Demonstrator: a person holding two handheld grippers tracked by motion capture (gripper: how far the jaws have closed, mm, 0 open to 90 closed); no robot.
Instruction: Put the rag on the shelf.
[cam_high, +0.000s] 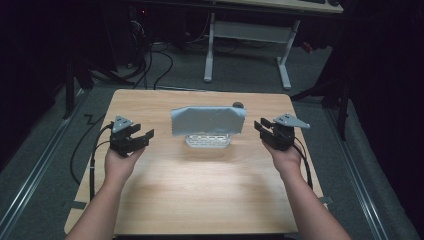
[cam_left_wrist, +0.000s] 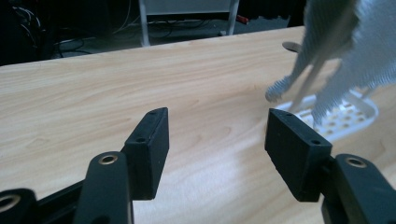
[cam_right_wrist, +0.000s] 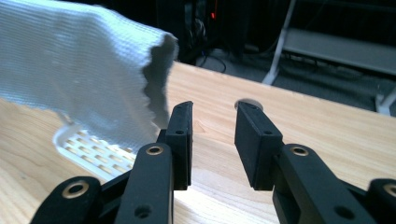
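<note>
Dark room with grey carpeted floor (cam_high: 45, 165), black cables trailing across it, and a white-legged desk (cam_high: 247, 50) at the far side. Nearer the camera stands a rectangular light wooden table (cam_high: 200, 195), lit brightly at its centre.

On the middle of the table sits a white perforated plastic rack (cam_high: 207, 141) with a pale blue-grey waffle-weave cloth (cam_high: 207, 121) draped over its upright frame, hanging down both sides. Just behind the cloth's right end is a small dark round object (cam_high: 238, 105); what it is cannot be told.

A person's forearms enter from the bottom. The left gripper (cam_high: 141, 136), a black two-jaw tool, sits left of the cloth and apart from it, jaws spread wide with nothing between them. The right gripper (cam_high: 263, 127) sits just right of the cloth, jaws partly apart and empty; in the right gripper view the cloth's scalloped edge hangs close beside one jaw.

Risk, as a judgement: the cloth rests loosely, so a jaw brushing its edge could drag it off, or tip the light rack.
</note>
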